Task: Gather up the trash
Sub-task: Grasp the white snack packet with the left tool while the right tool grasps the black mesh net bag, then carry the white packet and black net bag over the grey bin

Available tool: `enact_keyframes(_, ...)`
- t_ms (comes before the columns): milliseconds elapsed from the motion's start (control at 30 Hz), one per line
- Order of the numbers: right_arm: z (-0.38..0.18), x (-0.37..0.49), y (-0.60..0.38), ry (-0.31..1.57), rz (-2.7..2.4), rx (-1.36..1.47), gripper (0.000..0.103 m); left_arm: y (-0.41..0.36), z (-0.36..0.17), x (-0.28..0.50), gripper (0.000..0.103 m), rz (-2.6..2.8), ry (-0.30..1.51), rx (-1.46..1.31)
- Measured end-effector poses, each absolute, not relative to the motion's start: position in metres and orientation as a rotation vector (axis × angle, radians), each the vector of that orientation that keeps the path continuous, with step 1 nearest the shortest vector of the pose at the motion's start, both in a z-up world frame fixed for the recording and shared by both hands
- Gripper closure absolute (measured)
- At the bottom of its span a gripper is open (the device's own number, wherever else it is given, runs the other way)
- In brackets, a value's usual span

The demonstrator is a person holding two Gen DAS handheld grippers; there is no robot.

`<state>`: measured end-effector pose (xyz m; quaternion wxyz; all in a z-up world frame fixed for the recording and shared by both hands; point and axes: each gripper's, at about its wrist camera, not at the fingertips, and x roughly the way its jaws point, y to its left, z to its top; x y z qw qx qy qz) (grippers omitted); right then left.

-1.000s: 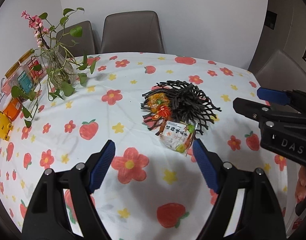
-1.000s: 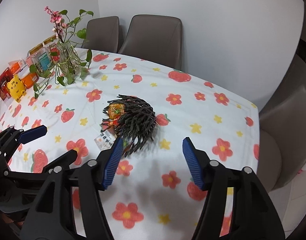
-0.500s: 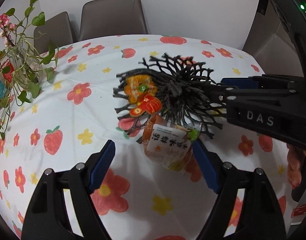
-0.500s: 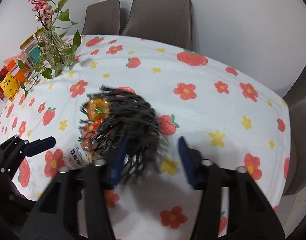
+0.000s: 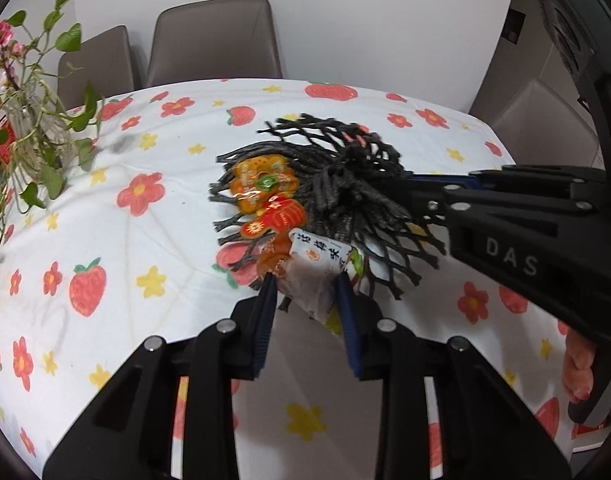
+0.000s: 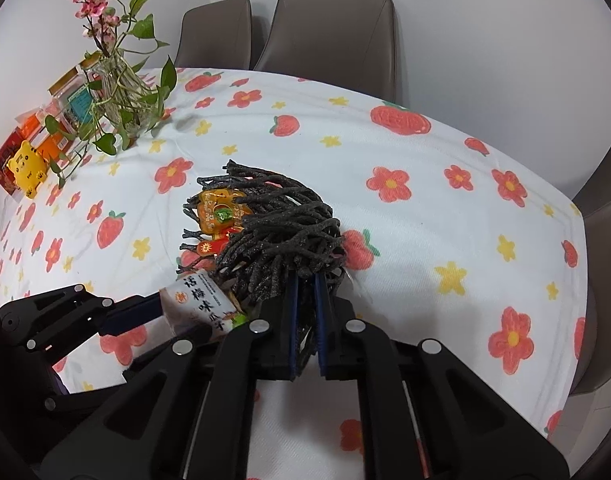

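Two claws closing: left claw (image 5: 305, 280) straddles the white printed snack wrapper (image 5: 319, 264) directly ahead; right claw (image 6: 305, 280) nips the black foam mesh sleeve (image 6: 281, 236) beside it on the worktop (image 6: 445, 200).

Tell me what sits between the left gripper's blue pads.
The white snack packet sits between the closing left gripper pads, seen in the left wrist view; black foam netting lies just beyond.

Both tools are matte black plastic with angular, ribbed arms. The left gripper (image 5: 305, 280) has two blue-padded fingers (image 5: 265, 312) and round silver screw heads on its arms. The right gripper (image 6: 305, 280) is built alike, and its side carries the raised letters "DAS" (image 5: 511, 256).
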<state>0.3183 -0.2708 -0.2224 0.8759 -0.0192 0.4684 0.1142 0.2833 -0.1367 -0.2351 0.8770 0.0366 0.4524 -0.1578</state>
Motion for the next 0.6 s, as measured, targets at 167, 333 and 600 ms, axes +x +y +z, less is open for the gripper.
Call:
enact_keyframes(167, -0.21, 0.305, -0.269, 0.959, 0.223, -0.041, 0.096, -0.126, -0.22, 0.271, 0.072, -0.297, 0.92, 0.067)
enact_keyframes(333, -0.192, 0.283, -0.265, 0.932, 0.211, -0.037, 0.096, -0.114, -0.203, 0.254, 0.072, -0.266, 0.886, 0.071)
enact_keyframes(600, -0.17, 0.235, -0.251, 0.907, 0.2, -0.038, 0.096, -0.089, -0.18, 0.217, 0.072, -0.21, 0.854, 0.063)
